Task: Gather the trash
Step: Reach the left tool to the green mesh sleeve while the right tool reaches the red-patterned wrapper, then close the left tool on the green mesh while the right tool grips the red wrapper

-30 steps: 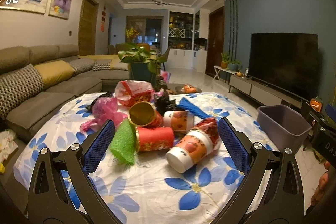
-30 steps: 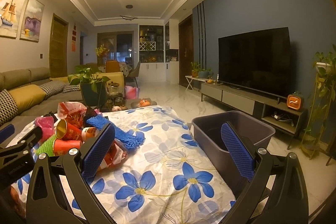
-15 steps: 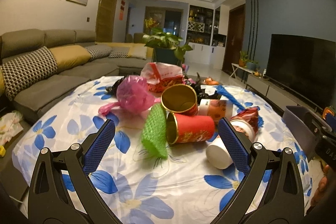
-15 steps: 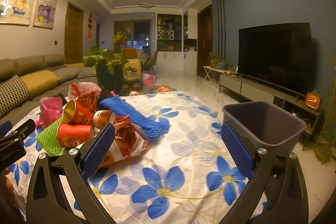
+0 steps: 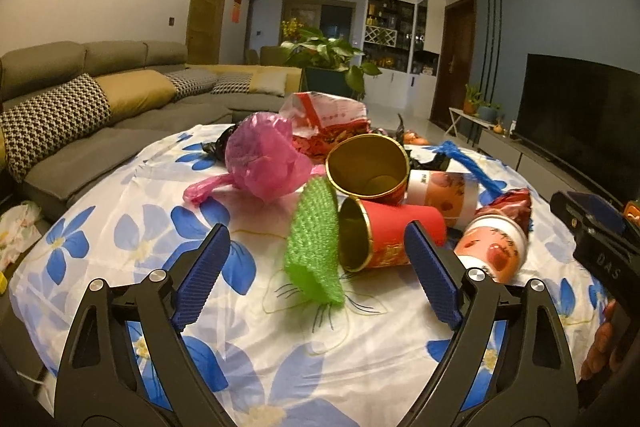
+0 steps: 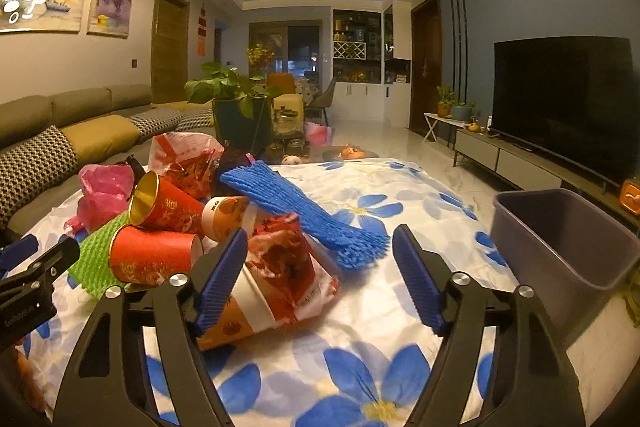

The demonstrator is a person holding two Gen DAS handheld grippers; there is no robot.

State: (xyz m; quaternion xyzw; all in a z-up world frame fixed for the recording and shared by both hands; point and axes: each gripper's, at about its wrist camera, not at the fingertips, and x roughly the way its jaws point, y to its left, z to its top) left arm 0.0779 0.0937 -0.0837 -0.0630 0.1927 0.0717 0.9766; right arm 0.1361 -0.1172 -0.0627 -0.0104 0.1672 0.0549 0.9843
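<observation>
Trash pile: a heap is seen on the flowered tablecloth [image 5: 280,359], made up of a green foam net [image 5: 316,251], red paper cups [image 5: 394,239], a pink plastic bag [image 5: 264,159], a blue foam net [image 6: 304,215], a crumpled red wrapper [image 6: 284,259] and printed white cups [image 5: 494,247].
Bin: the grey bin [image 6: 568,239] is set just off the table's right edge and appears empty, so no item is judged collected.
Left gripper [image 5: 316,277]: jaws have just been closing slightly and are spread around the green foam net and the nearest red cup; nothing is pinched.
Right gripper [image 6: 318,277]: jaws have just been closing around the red wrapper and the cup beneath it; no pressing by the pads is seen.
Remaining: every piece is left to be grasped and carried to the bin.
</observation>
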